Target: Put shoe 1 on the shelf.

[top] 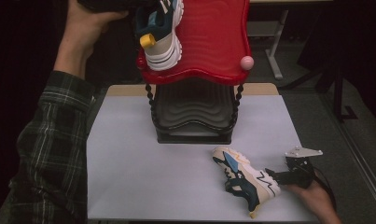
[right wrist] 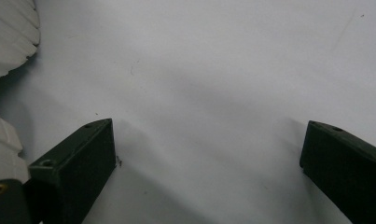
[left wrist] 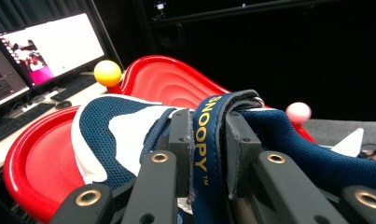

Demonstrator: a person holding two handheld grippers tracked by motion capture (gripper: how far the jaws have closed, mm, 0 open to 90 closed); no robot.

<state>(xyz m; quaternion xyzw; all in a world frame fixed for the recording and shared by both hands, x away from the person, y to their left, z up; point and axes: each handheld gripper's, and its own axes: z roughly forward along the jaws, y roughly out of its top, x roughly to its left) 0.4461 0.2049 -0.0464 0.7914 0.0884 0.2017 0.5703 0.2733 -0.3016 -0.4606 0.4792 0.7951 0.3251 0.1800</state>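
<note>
Your left gripper (left wrist: 209, 154) is up at the top tier of the red plastic two-tier shoe rack (top: 213, 42), and its jaws are clamped on the navy pull strap (left wrist: 205, 140) of a navy, white and beige sneaker (top: 163, 32); the strap carries yellow lettering and sits pinched flat between the two black pads. In the high view that sneaker rests on the left part of the red wavy top shelf, its white sole facing the camera and its heel end toward you, beside the yellow ball knob (top: 147, 40) at the shelf's near left corner. A pink ball knob (top: 247, 62) marks the near right corner. From the left gripper view you look over the shoe's navy mesh and white panel onto the ribbed red shelf, with lit computer monitors (left wrist: 45, 46) and a keyboard off to the left.

Your right gripper (top: 269, 176) lies low on the pale grey surface (top: 143, 158) at the near right, and its jaws stand wide apart with nothing between them; the right gripper view shows bare surface between the two black pads and a white ribbed sole edge at the far left. The matching second sneaker (top: 244, 179) lies on its side on the surface just left of that gripper, its heel close to the jaw tips; whether they touch you cannot tell. The rack's dark grey lower tier (top: 195, 112) stands behind it.
</note>
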